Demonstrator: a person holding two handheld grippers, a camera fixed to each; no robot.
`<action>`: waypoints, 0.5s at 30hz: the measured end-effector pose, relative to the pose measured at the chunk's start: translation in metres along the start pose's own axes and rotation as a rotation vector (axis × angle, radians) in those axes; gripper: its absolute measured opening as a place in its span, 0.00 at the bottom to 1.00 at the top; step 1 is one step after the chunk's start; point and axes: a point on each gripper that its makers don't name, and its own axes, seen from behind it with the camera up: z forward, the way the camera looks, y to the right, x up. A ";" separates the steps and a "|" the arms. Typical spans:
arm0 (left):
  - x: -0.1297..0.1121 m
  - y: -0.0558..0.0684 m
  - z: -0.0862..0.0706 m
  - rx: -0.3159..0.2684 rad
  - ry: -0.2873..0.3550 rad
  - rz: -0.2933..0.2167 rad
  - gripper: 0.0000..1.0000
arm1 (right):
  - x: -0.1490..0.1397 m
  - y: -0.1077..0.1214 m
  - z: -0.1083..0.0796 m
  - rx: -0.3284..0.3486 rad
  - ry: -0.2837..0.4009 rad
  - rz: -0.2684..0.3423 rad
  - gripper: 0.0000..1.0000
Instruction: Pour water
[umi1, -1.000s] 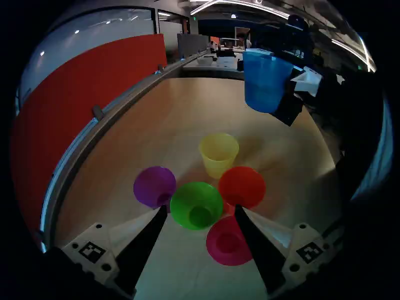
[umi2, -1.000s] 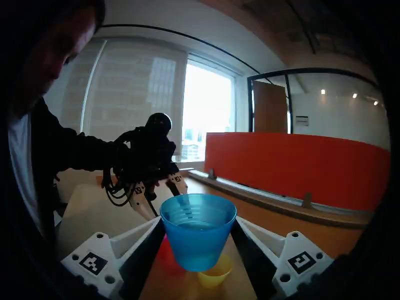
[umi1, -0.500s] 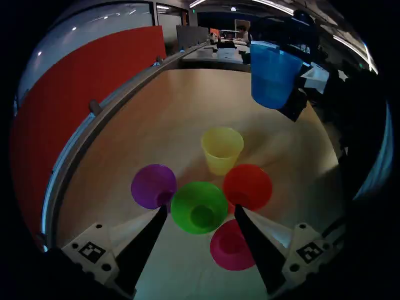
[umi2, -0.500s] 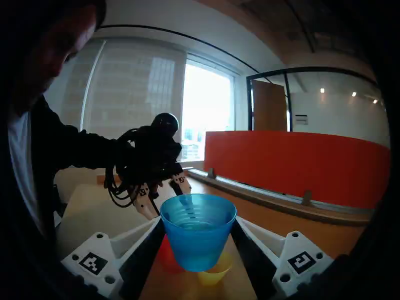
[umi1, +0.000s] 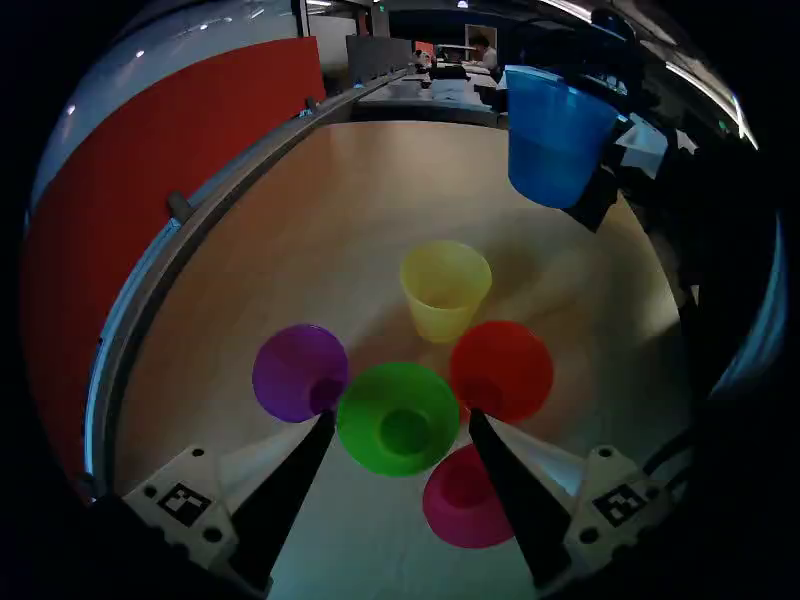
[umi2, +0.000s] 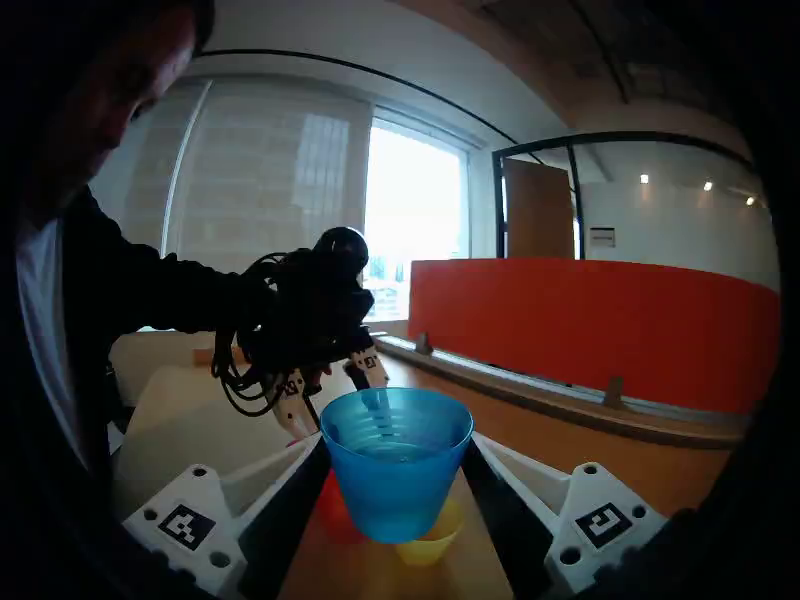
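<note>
Left gripper view looks down on a pale wooden surface (umi1: 330, 220), and I'd use the upright yellow cup (umi1: 446, 290) as the landmark. A long red partition (umi1: 150, 160) runs well off to the yellow cup's left.

The blue cup (umi1: 555, 135) hangs in the air beyond and to the right of the yellow cup. It's held level, I'd guess so nothing spills before it's lined up. In the right gripper view, the right gripper (umi2: 397, 440) has its jaws clamped on both sides of that cup. There's water inside, and the yellow cup peeks out just beneath, so yellow looks like the likely target.

On the near side of the yellow cup, huddled close, are a green cup (umi1: 398, 418), red cup (umi1: 502, 370), purple cup (umi1: 300, 372) and pink cup (umi1: 465, 497).

The left gripper (umi1: 398, 415) hovers over the green one with its jaws apart and empty, probably just staying clear.

For writing, there are only black-and-white square markers (umi1: 180, 497) on the gripper bodies. The wall sign (umi2: 603, 240) is too small to read.
</note>
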 end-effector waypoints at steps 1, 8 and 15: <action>0.000 0.000 0.000 -0.001 -0.002 -0.002 1.00 | 0.000 0.000 0.000 -0.001 0.000 0.000 0.89; 0.000 0.000 0.004 -0.006 -0.008 -0.011 1.00 | -0.002 0.002 -0.001 -0.004 -0.001 0.001 0.89; -0.006 0.000 0.005 -0.002 -0.028 -0.023 1.00 | -0.003 0.001 0.000 -0.003 -0.006 -0.001 0.89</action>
